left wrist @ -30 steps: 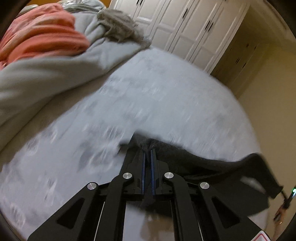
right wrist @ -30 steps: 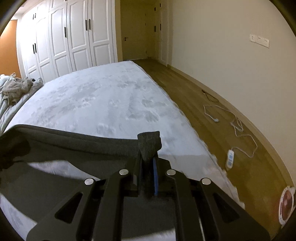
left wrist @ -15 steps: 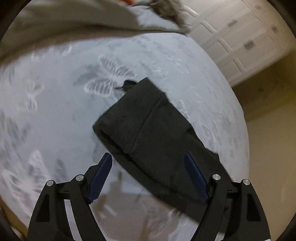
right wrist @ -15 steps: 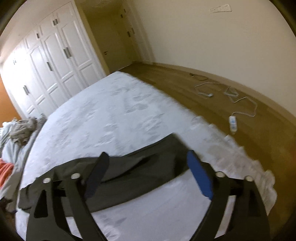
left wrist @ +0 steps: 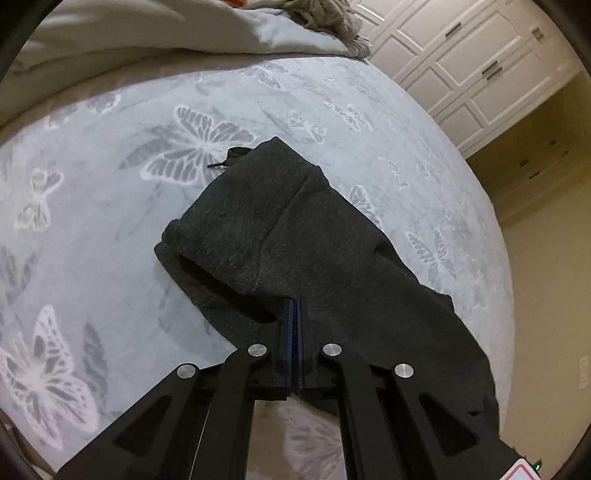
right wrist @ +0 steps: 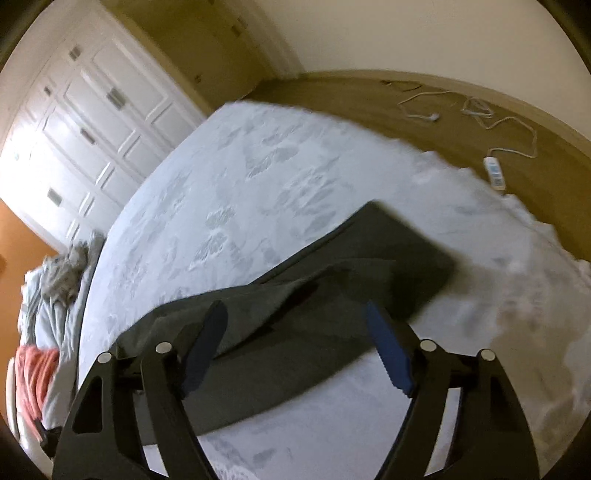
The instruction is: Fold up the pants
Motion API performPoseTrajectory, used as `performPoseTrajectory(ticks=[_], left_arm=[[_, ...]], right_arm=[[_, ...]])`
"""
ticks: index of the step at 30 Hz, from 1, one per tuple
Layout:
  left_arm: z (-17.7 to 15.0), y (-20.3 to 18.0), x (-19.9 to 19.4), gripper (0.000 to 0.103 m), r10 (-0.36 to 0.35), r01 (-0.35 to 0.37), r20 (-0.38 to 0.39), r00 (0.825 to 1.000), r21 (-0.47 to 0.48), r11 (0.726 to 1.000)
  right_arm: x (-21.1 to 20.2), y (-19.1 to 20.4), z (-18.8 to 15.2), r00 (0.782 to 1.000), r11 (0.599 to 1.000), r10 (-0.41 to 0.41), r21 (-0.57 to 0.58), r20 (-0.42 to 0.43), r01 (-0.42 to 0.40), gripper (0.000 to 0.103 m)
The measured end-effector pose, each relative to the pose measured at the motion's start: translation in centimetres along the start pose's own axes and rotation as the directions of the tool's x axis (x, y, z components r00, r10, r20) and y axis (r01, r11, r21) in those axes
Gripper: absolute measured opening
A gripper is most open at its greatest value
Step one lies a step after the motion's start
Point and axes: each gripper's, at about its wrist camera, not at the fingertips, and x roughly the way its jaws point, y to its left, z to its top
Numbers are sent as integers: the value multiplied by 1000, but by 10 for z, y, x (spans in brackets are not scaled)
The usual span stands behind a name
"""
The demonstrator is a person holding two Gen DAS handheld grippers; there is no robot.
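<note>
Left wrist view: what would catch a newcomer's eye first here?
The dark pants lie folded across the pale butterfly-print bedspread, mid-frame. The left tool sits closed at their near edge. At top, a rumpled grey duvet is heaped.

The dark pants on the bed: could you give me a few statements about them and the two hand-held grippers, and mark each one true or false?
1. The dark pants lie on a bedspread printed with butterflies. True.
2. The left hand-held gripper is wide open. False: its fingers are pressed together at an edge of the pants.
3. The right hand-held gripper is open above the pants. True.
4. The pants are bright orange. False: they are dark grey; the orange fabric is part of the heap at the bed's far side.
5. White wardrobe doors stand beyond the bed. True.
6. The floor is bare of anything. False: a white cable lies there.
</note>
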Motion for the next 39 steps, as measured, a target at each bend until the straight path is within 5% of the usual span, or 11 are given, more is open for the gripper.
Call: performPoseTrajectory(ticks=[4, 6, 7, 10, 12, 17, 23, 27, 33, 37, 39], left_arm=[[6, 5, 9, 0, 22, -22, -7, 1000, 12, 1000], [8, 7, 10, 0, 24, -23, -12, 1000, 14, 1000], [9, 8, 10, 0, 20, -20, -14, 1000, 17, 1000], [13, 12, 7, 0, 4, -3, -23, 1000, 25, 1000], [14, 11, 8, 0, 12, -11, -30, 999, 44, 999], [11, 9, 11, 0, 28, -25, -50, 998, 67, 997], [20, 5, -15, 0, -59, 60, -8, 998, 47, 997], [35, -1, -56, 0, -141, 134, 94, 986, 72, 988], [43, 24, -26, 0, 29, -31, 26, 999, 77, 997], [19, -4, -30, 1, 3, -3, 0, 1000, 190, 982], [-3, -27, -33, 19, -4, 3, 2, 1000, 265, 964]], right_arm=[[40, 2, 3, 998, 999, -37, 38, -42, 39, 68], [45, 3, 9, 999, 998, -45, 50, -31, 46, 5], [35, 4, 13, 1000, 998, -12, 60, 1, 11, 2], [-36, 24, 32, 973, 990, 137, -1, 186, -140, 2], [-61, 30, 30, 965, 991, 108, -100, 240, -86, 2], [3, -40, 3, 997, 996, -82, 25, 2, 82, 3], [-21, -20, 14, 997, 1000, 0, 17, 83, -1, 2], [-80, -4, 35, 960, 994, 107, 1, 260, -111, 2], [-34, -53, 8, 976, 975, -217, 44, 33, 216, 4], [-54, 24, -12, 985, 971, -169, -165, 48, 174, 12], [-64, 82, -34, 996, 954, -70, -289, 55, 83, 41]])
